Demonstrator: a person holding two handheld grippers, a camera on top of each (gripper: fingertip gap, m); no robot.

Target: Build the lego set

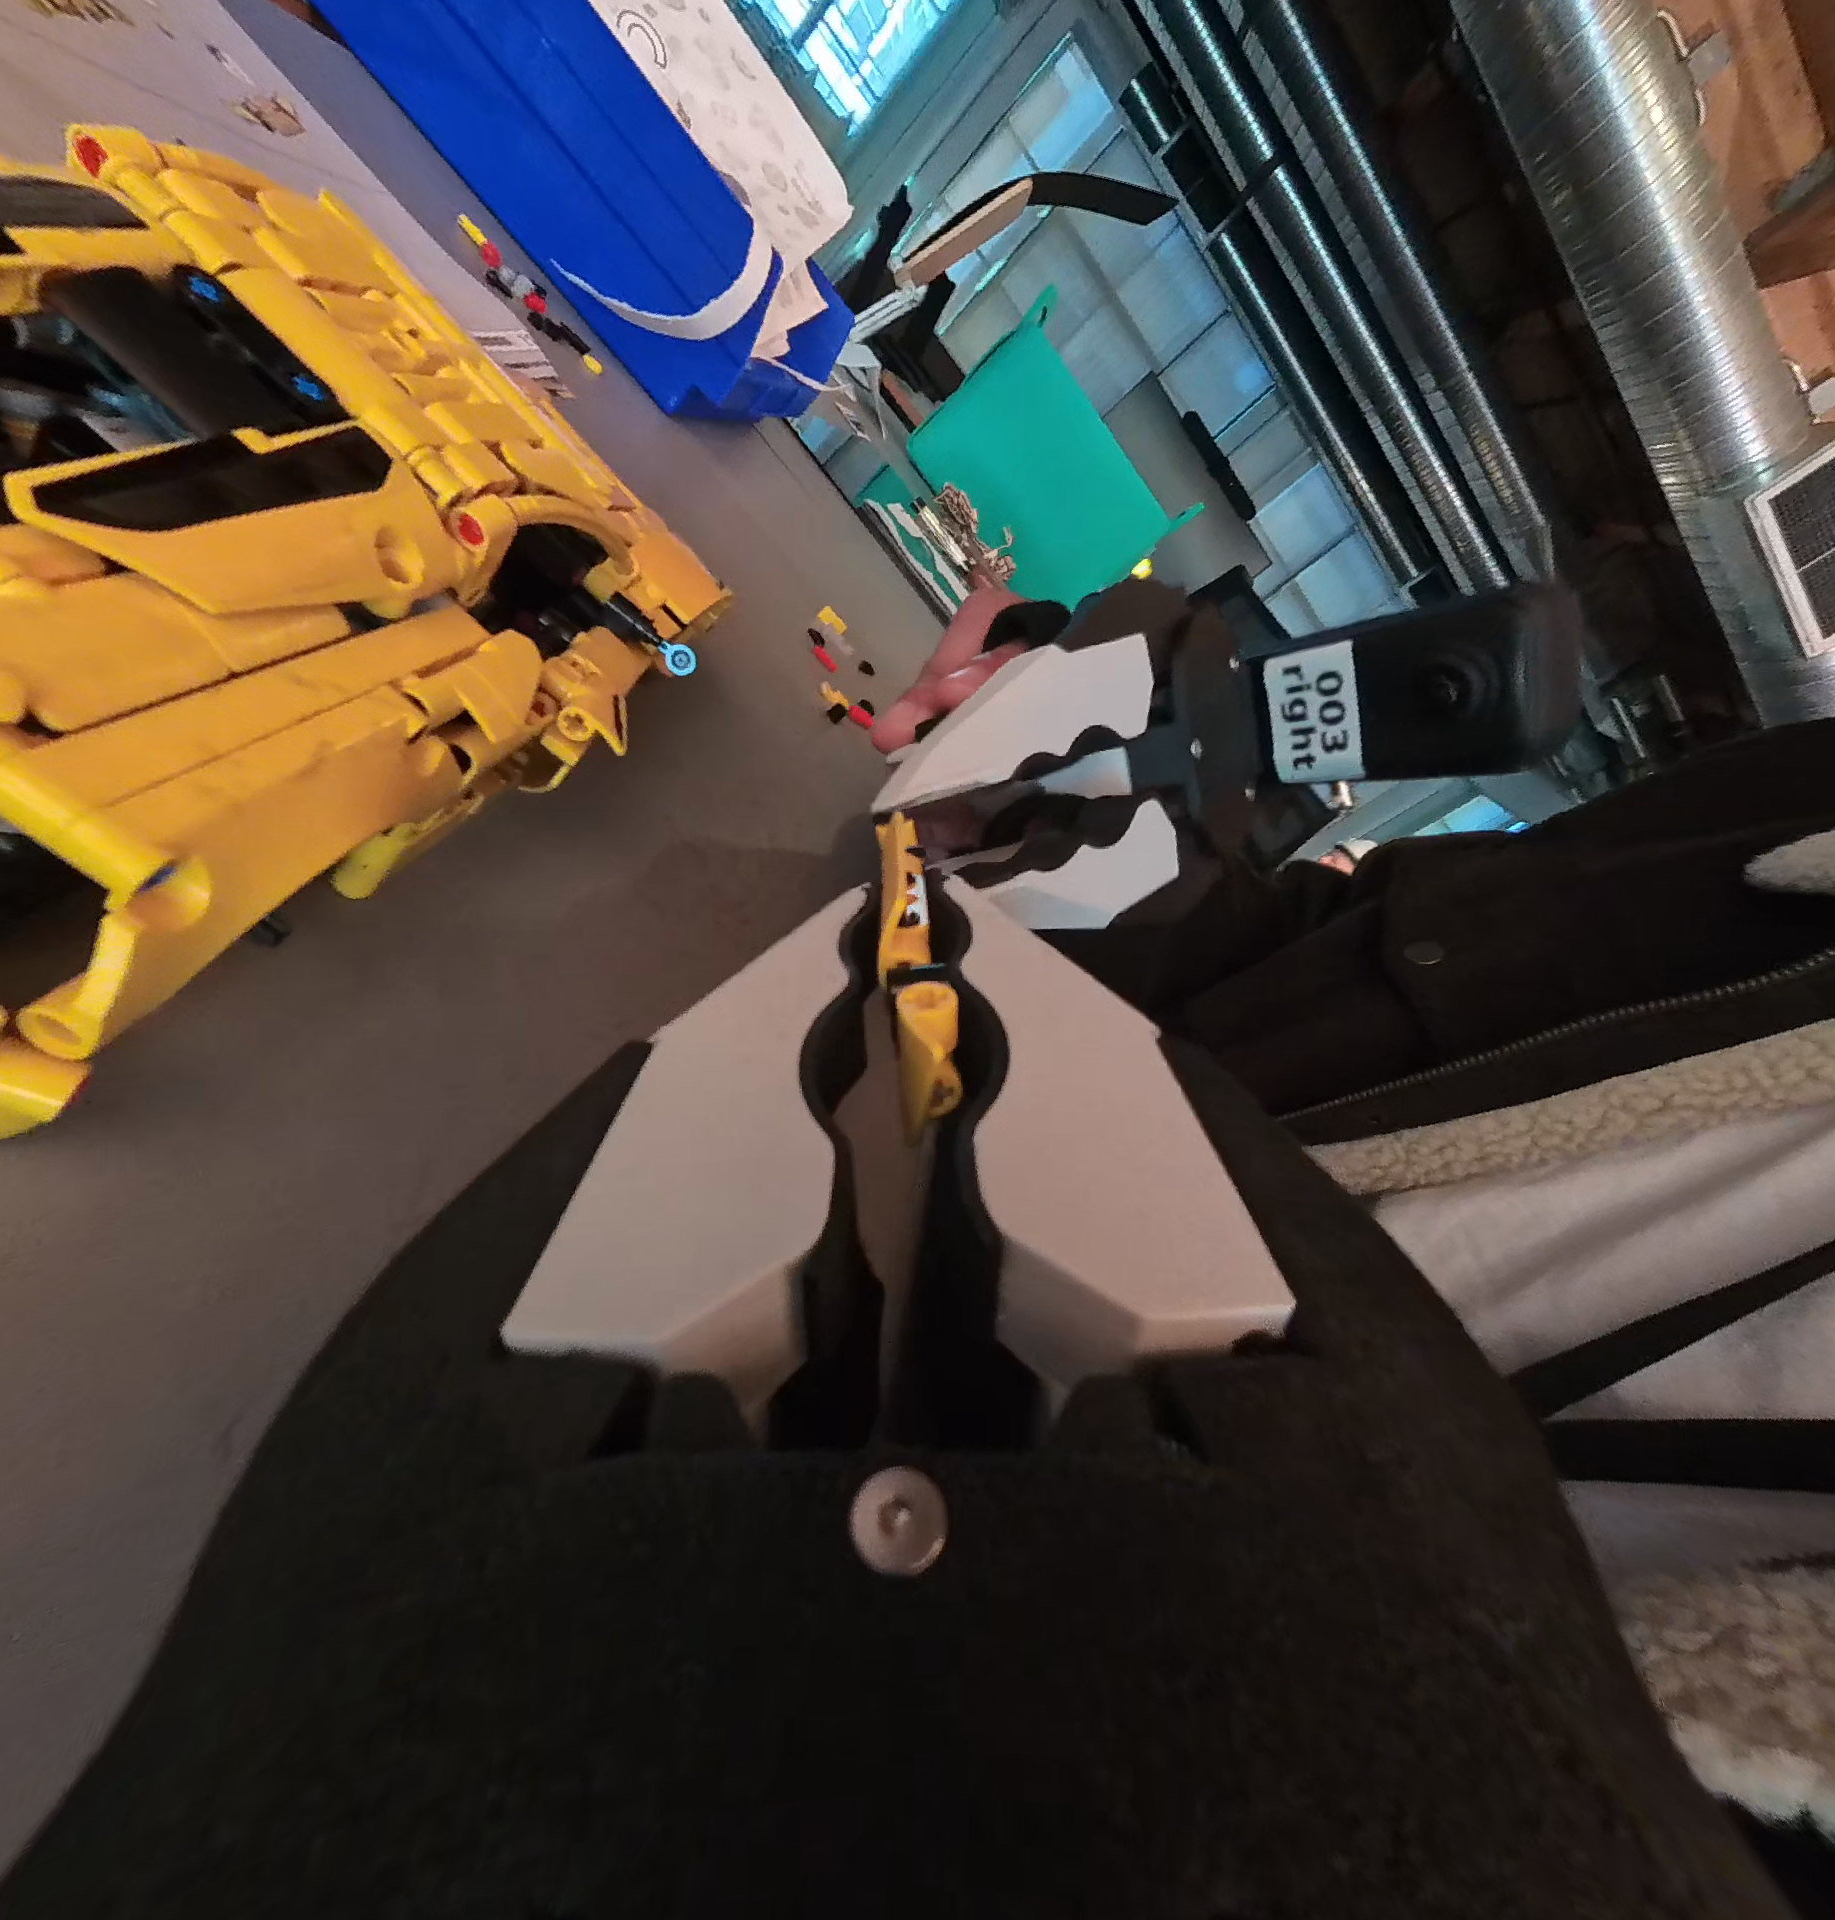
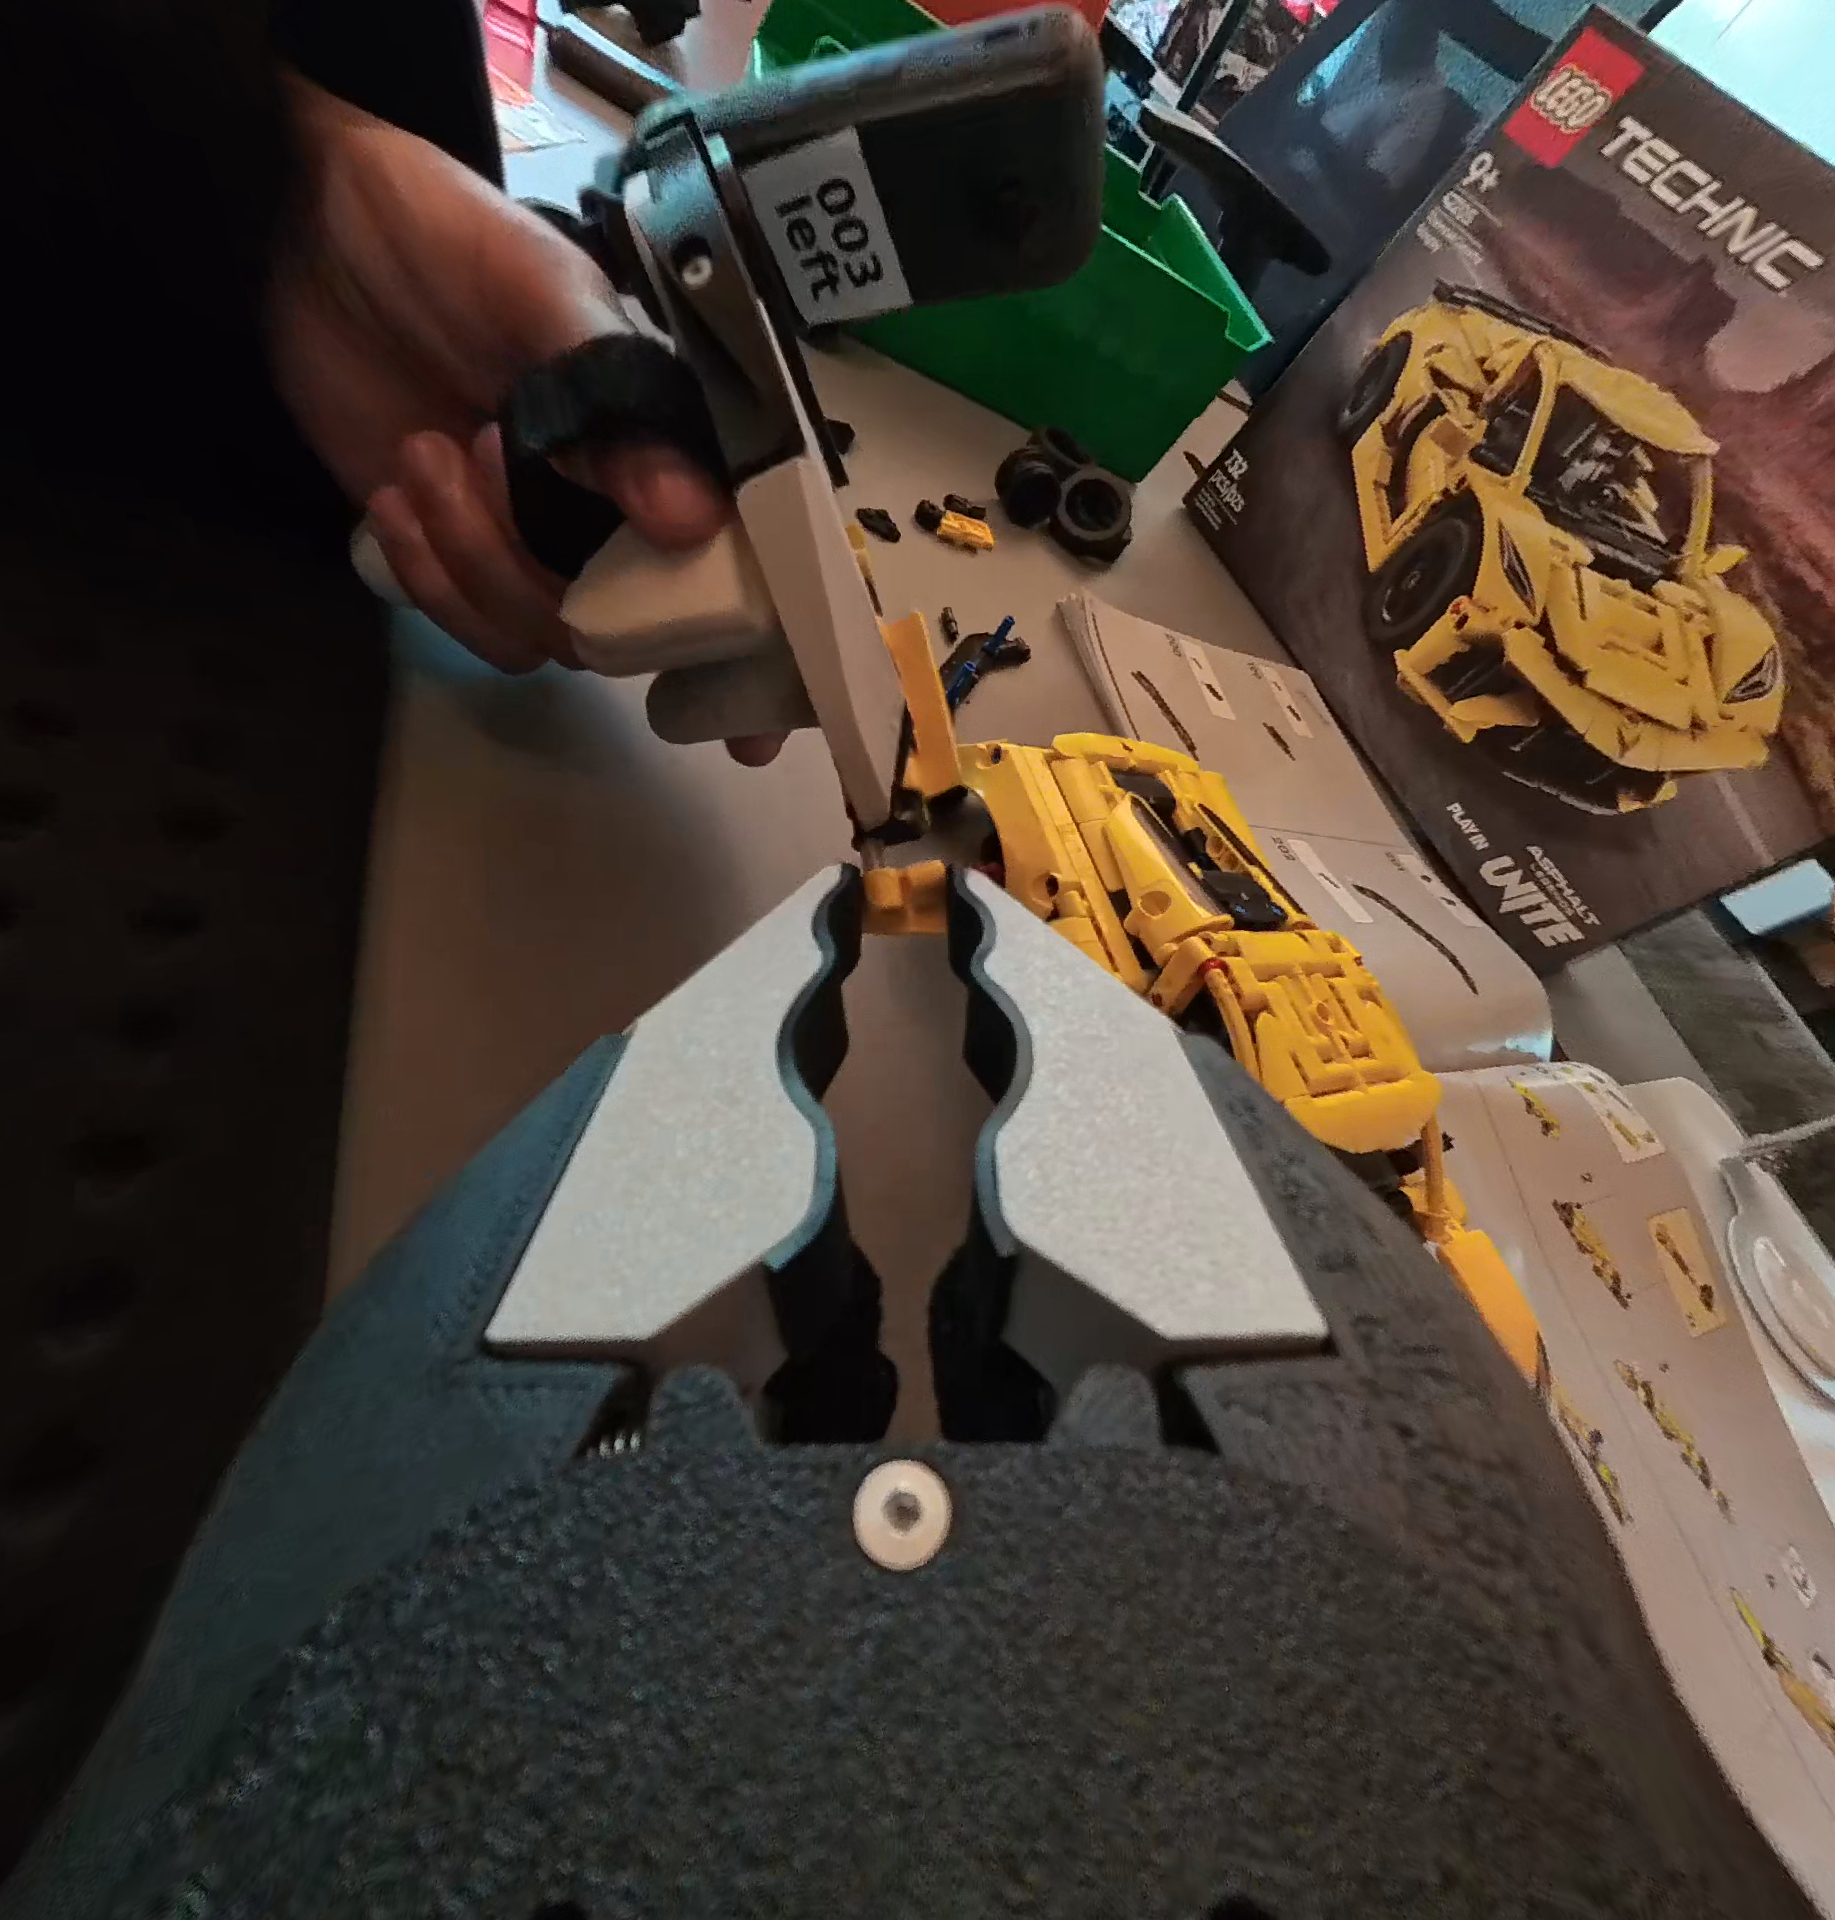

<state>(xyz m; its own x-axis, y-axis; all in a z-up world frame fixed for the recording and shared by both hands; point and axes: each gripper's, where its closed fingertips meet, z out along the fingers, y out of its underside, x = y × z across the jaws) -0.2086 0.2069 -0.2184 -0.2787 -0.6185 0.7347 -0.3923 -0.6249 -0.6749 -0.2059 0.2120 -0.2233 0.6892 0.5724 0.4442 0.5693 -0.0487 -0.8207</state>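
Note:
My left gripper (image 1: 908, 920) is shut on a small yellow lego sub-assembly (image 1: 918, 1029) and holds it above the grey table. My right gripper (image 2: 900, 883) meets it tip to tip, its fingertips closed on the yellow end piece (image 2: 897, 902) of that sub-assembly. In the right wrist view the left gripper (image 2: 877, 821) comes down from above with the yellow panel (image 2: 923, 696) in it. In the left wrist view the right gripper (image 1: 923, 831) comes in from the right. The large yellow lego car (image 1: 269, 582) lies on the table to the left and also shows in the right wrist view (image 2: 1183, 914).
Loose small pieces (image 1: 840, 665) lie near the car, and more (image 2: 954, 520) lie farther back. Black tyres (image 2: 1069, 494), a green bin (image 2: 1079, 332), the set's box (image 2: 1578, 499) and an open instruction booklet (image 2: 1256, 748) stand behind the car. A blue bin (image 1: 601, 187) sits at the table's far side.

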